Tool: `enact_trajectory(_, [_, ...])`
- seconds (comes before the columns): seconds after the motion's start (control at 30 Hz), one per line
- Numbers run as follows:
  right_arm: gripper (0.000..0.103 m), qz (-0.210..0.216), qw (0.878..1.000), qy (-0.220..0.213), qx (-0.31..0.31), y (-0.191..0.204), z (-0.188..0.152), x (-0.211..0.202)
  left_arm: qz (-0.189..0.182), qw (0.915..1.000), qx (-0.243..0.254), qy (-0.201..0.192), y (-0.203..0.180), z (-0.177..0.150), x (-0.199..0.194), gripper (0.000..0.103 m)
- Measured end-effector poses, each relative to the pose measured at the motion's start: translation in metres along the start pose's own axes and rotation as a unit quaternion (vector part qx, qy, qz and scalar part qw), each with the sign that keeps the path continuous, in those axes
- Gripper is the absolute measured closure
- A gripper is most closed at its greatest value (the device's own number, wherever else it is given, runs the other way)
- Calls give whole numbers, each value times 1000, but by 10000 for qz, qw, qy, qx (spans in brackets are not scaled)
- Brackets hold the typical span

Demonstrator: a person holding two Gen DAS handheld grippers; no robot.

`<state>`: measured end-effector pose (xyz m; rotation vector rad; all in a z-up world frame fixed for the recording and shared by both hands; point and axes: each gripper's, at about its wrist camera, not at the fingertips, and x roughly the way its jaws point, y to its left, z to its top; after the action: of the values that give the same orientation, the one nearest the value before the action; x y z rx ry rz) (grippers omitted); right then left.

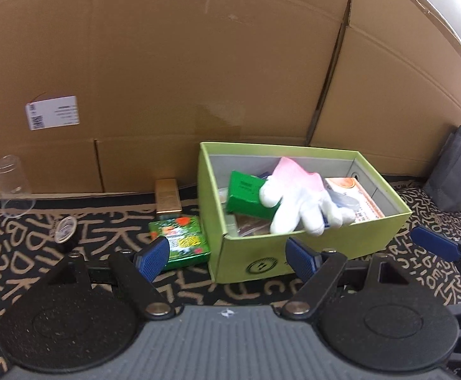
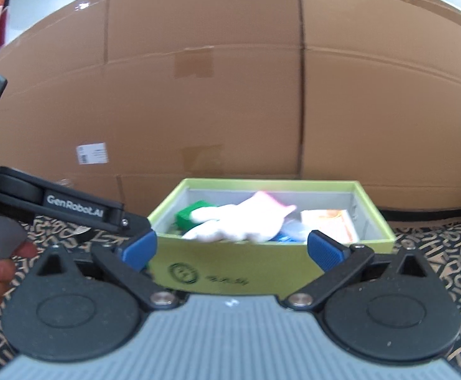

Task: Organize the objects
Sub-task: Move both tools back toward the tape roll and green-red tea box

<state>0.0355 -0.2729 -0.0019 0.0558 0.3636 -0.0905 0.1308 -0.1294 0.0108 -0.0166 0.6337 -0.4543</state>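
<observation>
A white-and-pink glove (image 1: 297,202) lies on top of the things inside the lime-green box (image 1: 293,253), its fingers drooping over the near wall, with a green carton (image 1: 246,198) and an orange-printed packet (image 1: 354,196) beside it. The right gripper (image 2: 232,250) stands spread wide with nothing between its pads, just short of the box front, so the glove looks already delivered. The left gripper (image 1: 227,256) is also spread and empty, aimed at the box's near-left corner. Three things remain on the patterned cloth (image 1: 40,253): a green printed pack (image 1: 182,240) touching the box's left wall, a gold bar-shaped box (image 1: 168,198) just behind it, and a small round lidded pot (image 1: 65,226) further left (an upturned clear cup (image 1: 13,183) stands at the far left too). The likely next pick is the green pack, nearest the left gripper. To do it well, swing left, straddle the pack across its narrow width, and keep the right-side pad clear of the box wall. Once lifted, tuck the glove's fingers inside.
</observation>
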Motion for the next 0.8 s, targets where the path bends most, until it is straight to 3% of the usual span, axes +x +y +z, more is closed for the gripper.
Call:
enact_trajectory(0.3, [0, 377, 9987, 339, -10, 41, -18, 6, 149, 9995, -235, 138, 41, -26, -15, 19])
enact_trajectory(0.57, [0, 1064, 9921, 536, -397, 104, -28, 25, 797, 9939, -698, 315, 119, -45, -24, 19])
enact_trajectory(0.8, [16, 1079, 9877, 712, -880, 151, -29, 58, 945, 9915, -832, 329, 156, -39, -21, 19])
